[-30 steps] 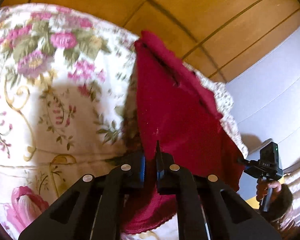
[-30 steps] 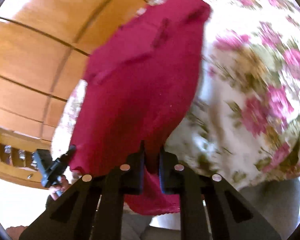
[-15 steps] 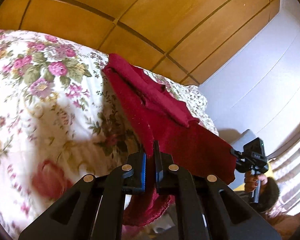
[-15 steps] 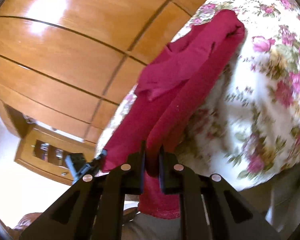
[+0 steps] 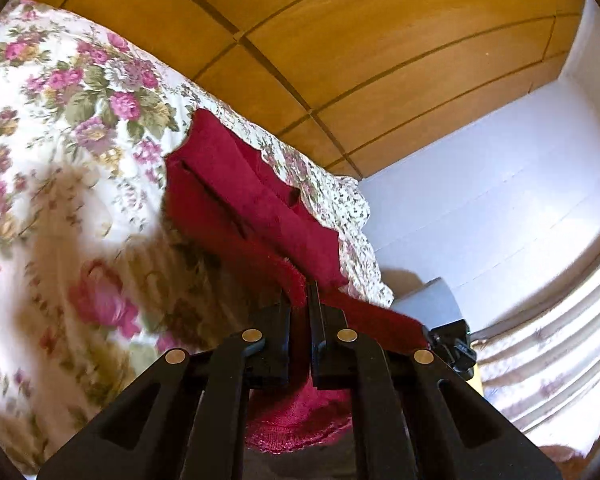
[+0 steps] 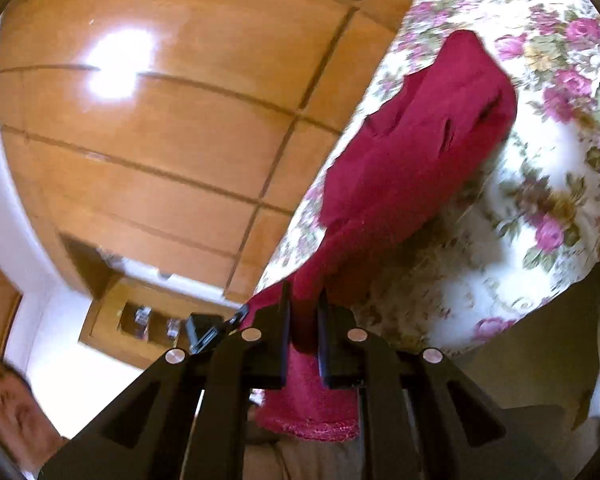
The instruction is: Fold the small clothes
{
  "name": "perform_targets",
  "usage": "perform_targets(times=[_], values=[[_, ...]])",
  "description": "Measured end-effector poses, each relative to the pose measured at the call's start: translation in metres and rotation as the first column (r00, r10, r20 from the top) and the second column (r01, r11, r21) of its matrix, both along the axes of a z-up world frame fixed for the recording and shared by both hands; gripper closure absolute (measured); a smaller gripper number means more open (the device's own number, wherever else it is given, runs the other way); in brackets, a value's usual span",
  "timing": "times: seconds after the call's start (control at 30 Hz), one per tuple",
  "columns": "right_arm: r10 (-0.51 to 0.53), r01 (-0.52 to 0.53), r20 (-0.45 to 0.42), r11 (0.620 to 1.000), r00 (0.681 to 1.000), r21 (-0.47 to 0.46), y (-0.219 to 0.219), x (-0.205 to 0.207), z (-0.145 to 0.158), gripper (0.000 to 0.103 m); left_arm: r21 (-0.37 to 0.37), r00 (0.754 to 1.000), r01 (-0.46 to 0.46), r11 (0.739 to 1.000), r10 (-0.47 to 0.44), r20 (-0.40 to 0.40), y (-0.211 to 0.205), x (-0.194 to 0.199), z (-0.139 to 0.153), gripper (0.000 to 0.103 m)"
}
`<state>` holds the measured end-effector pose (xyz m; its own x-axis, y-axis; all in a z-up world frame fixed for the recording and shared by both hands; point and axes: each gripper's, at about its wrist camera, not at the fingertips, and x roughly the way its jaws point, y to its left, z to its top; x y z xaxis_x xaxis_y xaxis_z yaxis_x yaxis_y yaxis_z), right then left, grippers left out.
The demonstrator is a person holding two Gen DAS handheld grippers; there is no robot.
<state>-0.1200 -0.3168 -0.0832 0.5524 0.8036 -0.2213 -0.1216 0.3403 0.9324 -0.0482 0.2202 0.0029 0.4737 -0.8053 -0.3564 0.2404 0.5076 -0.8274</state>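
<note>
- Left wrist view: the left gripper [image 5: 304, 300] has its jaws pinched tight on an edge of the red garment [image 5: 240, 200], which stretches ahead over the floral bedspread [image 5: 72, 120]. Beyond stands a wooden panelled wall [image 5: 340, 40]; right of the jaws, a white wall [image 5: 500, 184] and a striped curtain [image 5: 560, 340].
- Right wrist view: the right gripper [image 6: 304, 308] is clamped on the garment's edge, hem hanging below the jaws. Bedspread to the right, wooden wall and a shelf unit [image 6: 140, 320] to the left.

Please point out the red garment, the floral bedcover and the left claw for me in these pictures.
red garment [image 5: 244, 196]: left wrist view, on its folded upper part lying on the bed.
floral bedcover [image 6: 548, 168]: right wrist view, on a bare flowered patch.
left claw [image 5: 306, 304]: left wrist view, between its fingertips.
</note>
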Motion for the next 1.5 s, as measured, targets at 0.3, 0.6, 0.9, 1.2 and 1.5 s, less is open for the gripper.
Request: perform_targets(times=[0.3, 0.6, 0.9, 1.2, 1.5], values=[[-0.117, 0.115, -0.120, 0.993, 0.986, -0.022, -0.032, 0.104, 0.000, 0.092, -0.011, 0.998, -0.052, 0.999, 0.051, -0.046, -0.021, 0.102, -0.011, 0.098], [-0.321, 0.321, -0.193, 0.946, 0.927, -0.031, -0.085, 0.198, -0.054, 0.056, 0.179, 0.959, -0.259, 0.949, 0.275, -0.067, -0.046, 0.209, -0.054, 0.028], [-0.448, 0.418, -0.097, 0.879, 0.889, -0.230, -0.123, 0.181, -0.030, 0.014, 0.260, 0.903, -0.426, 0.867, 0.391, 0.176, -0.091, 0.176, -0.060, 0.020], [-0.223, 0.175, -0.014, 0.801, 0.975, -0.573, -0.021, 0.226, -0.030, 0.030, 0.529, 0.948, -0.301, 0.793, 0.188, 0.257, -0.147, 0.171, -0.091, 0.018], [-0.299, 0.166, -0.144, 0.800, 0.943, -0.576, -0.018, 0.244, -0.063, 0.097, 0.473, 0.948, -0.303, 0.827, 0.210, 0.240, -0.138, 0.173, -0.097, 0.012]])
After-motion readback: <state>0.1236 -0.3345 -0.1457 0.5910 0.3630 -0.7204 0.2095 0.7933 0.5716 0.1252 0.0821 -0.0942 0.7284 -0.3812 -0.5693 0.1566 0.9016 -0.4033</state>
